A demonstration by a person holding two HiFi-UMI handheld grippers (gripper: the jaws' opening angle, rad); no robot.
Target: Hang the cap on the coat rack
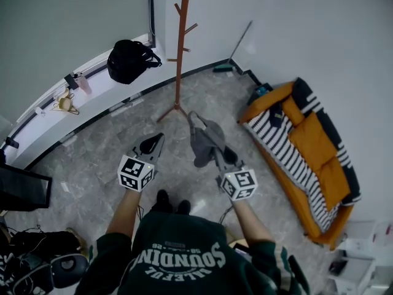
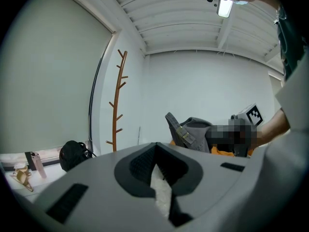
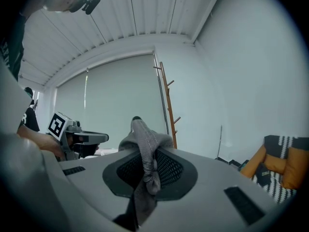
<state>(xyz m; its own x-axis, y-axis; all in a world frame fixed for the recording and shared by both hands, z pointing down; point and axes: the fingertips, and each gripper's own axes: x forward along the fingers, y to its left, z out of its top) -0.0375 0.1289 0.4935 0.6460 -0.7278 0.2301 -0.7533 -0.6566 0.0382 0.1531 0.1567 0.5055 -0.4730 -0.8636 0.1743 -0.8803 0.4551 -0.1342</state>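
Grey cap (image 1: 202,139) in right tool (image 1: 216,153), near wooden coat rack (image 1: 180,48)

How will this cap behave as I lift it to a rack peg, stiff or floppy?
Probably floppy: the cap bunches and folds where the right gripper pinches it. Likely light for its size, since it hangs from that single pinch. Its loose strap sticks out and may swing or snag on the pegs of the rack.

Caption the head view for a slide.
Right gripper shut on a grey cap, wooden coat rack ahead by the wall, left gripper empty.
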